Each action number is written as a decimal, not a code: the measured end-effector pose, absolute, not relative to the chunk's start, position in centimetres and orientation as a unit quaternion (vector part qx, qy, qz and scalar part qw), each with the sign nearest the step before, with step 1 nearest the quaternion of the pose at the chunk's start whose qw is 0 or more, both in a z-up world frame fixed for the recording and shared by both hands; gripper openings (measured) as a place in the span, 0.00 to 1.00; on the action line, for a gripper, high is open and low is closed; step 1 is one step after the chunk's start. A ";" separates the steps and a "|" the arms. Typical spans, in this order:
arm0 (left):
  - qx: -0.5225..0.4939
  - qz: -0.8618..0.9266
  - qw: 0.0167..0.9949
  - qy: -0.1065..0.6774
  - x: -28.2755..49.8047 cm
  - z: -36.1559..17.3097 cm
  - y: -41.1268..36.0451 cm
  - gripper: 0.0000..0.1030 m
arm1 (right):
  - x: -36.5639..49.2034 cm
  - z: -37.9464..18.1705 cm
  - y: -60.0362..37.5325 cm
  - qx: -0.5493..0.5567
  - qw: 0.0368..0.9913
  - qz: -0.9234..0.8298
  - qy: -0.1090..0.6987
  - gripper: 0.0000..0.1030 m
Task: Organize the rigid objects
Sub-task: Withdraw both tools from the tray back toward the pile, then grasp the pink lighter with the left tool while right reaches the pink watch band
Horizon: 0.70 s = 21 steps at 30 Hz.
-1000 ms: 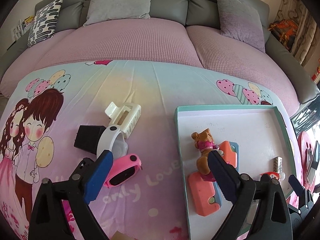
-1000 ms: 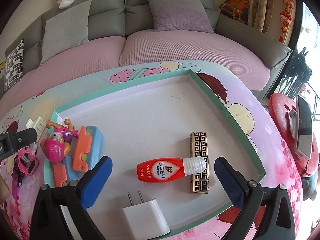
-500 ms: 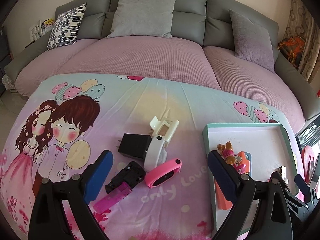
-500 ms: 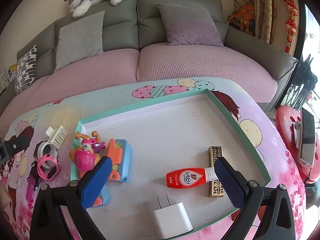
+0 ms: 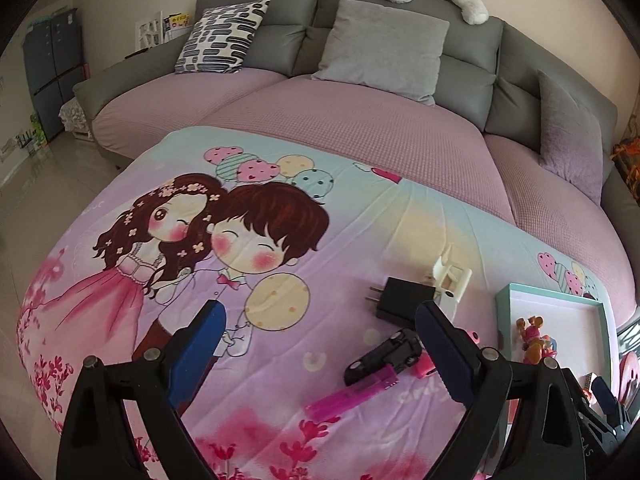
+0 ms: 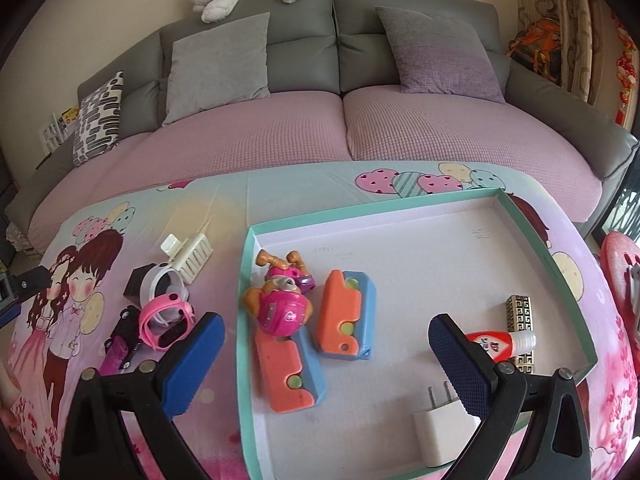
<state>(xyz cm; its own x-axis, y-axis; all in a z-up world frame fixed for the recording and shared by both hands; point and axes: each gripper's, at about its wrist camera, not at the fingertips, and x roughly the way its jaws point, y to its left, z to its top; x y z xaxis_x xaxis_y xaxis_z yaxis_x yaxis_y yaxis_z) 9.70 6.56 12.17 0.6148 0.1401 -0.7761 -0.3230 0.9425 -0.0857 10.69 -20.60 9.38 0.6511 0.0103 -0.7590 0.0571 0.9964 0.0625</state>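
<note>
black charger point(image 5: 403, 298) — beyond left gripper point(image 5: 320, 354)

My table point(image 6: 304, 196), covered w/ cartoon-print cloth point(image 5: 248, 240). Lying directly on it: teal-rimmed tray point(image 6: 520, 208) toward right edge; left of tray, a cluster: cream hair clip point(image 6: 190, 254), black charger point(image 5: 402, 298), white band point(image 6: 160, 280), pink watch point(image 6: 166, 324), black toy car point(image 5: 384, 356), pink lighter point(image 5: 352, 394) nearest my front edge.
</note>
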 end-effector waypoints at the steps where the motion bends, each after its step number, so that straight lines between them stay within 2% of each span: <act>1: -0.112 0.134 0.891 0.419 9.5 12.1 7.1 0.93 | 10.8 9.3 -20.0 0.037 0.907 -0.008 0.419 1.00; 21: -0.155 0.103 0.849 0.494 8.4 5.7 10.2 0.93 | 12.2 7.0 -12.4 0.034 0.904 0.089 0.417 1.00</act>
